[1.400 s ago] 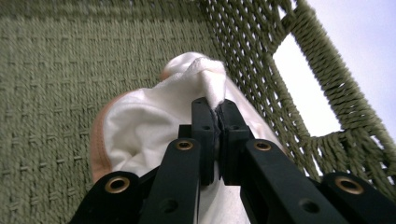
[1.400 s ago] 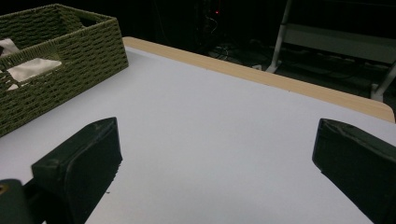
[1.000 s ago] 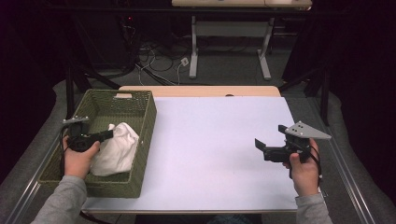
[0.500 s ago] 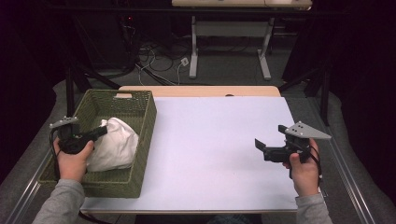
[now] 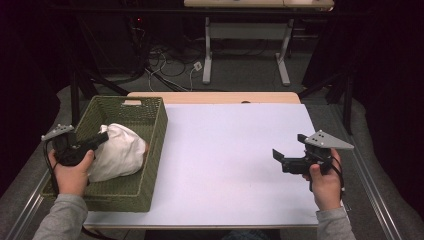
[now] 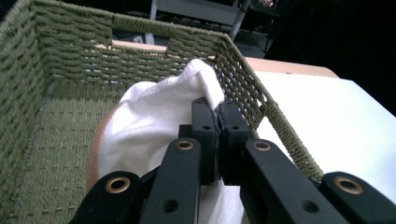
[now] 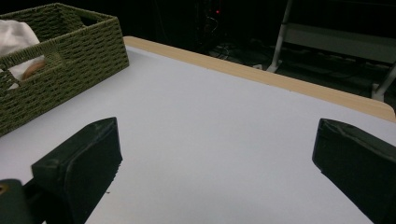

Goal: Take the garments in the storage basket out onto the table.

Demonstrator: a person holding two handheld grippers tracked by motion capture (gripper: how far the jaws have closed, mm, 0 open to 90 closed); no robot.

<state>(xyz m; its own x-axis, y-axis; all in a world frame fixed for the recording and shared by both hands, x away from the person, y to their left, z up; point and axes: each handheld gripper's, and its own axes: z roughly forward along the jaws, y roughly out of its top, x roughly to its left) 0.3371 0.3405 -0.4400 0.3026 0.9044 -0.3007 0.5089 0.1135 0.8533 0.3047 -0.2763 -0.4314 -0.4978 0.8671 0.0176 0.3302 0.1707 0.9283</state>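
Observation:
A white cloth (image 5: 120, 152) lies bunched in the green woven basket (image 5: 157, 130) at the table's left. My left gripper (image 5: 102, 135) reaches into the basket from its left side, shut on a peak of the cloth. In the left gripper view the jaws (image 6: 215, 105) meet on the fold and the cloth (image 6: 154, 116) is drawn up to them, with the basket's wall (image 6: 70, 60) behind. A tan edge (image 6: 95, 149) peeks out under the cloth. My right gripper (image 5: 276, 156) hovers over the white tabletop at the right, open and holding nothing (image 7: 217, 135).
The white table surface (image 5: 230, 160) spreads between the basket and my right hand, with a wooden strip (image 5: 215, 97) along its far edge. From the right gripper view the basket (image 7: 70, 42) stands far left. Beyond the table are desk legs and cables on the floor.
My left hand has drawn back to the left and slightly up, pulling the pinched cloth into a peak. The right gripper has stayed where it was.

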